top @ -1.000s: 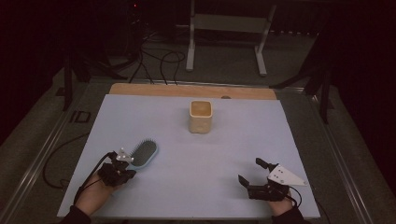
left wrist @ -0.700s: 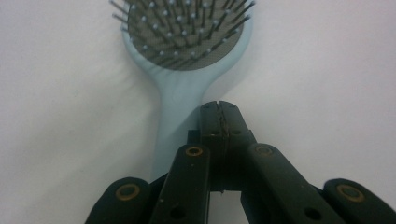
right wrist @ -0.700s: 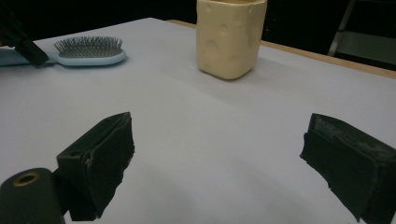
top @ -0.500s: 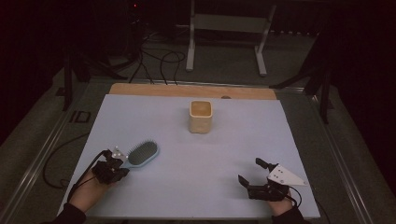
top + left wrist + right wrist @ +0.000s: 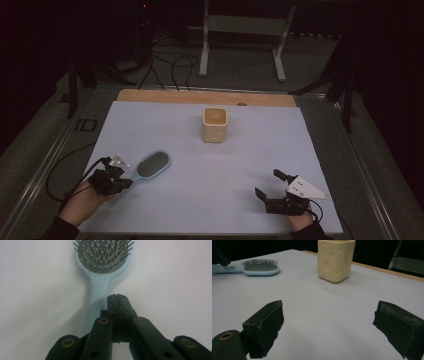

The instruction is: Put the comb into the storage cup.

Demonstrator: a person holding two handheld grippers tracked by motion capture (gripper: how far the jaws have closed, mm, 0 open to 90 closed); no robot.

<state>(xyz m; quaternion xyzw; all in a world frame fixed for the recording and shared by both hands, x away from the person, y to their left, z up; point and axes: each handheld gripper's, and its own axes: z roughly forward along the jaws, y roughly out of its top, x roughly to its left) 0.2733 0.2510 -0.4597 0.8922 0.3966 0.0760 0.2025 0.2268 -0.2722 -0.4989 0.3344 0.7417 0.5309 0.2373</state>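
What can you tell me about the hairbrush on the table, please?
The hairbrush is light blue, plastic by its look, with an oval head whose grey pad carries ball-tipped pins that face up. It lies on the pale table cover, head pointing toward the cream cup but well apart from it. The left gripper is shut on its handle; the high view cannot settle whether the head is lifted.

Place: dim lab-style recording room.
Table (image 5: 210,205): pale sheet beneath both claws.
Beyond the claws: loose cables (image 5: 170,65), metal stand (image 5: 242,35) on grey floor.
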